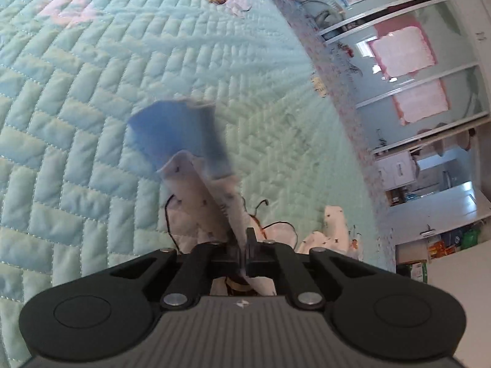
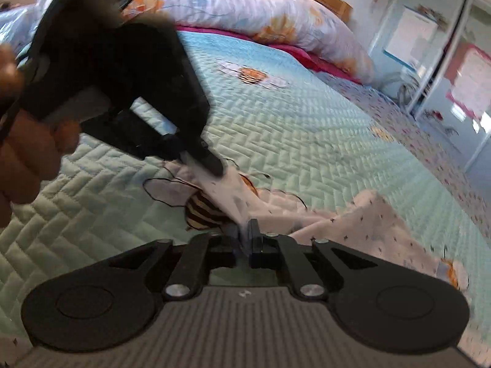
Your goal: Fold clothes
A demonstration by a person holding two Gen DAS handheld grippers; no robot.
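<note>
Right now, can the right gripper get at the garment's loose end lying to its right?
Probably not yet: the right gripper is already shut on the white printed garment, as is the left gripper. Nothing blocks that end on the quilted bedspread.

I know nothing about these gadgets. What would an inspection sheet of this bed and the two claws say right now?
Surface: quilted mint bedspread, bee patches sewn on.
Job's things: white dotted garment with blue lining, crumpled, one edge stretched between both claws.
Clutter: floral pillow at the headboard.
Grippers: left claw shut on the garment; right claw shut on the garment.
Cables: nothing seen.
Surroundings: glass wardrobe doors with pink sheets.
</note>
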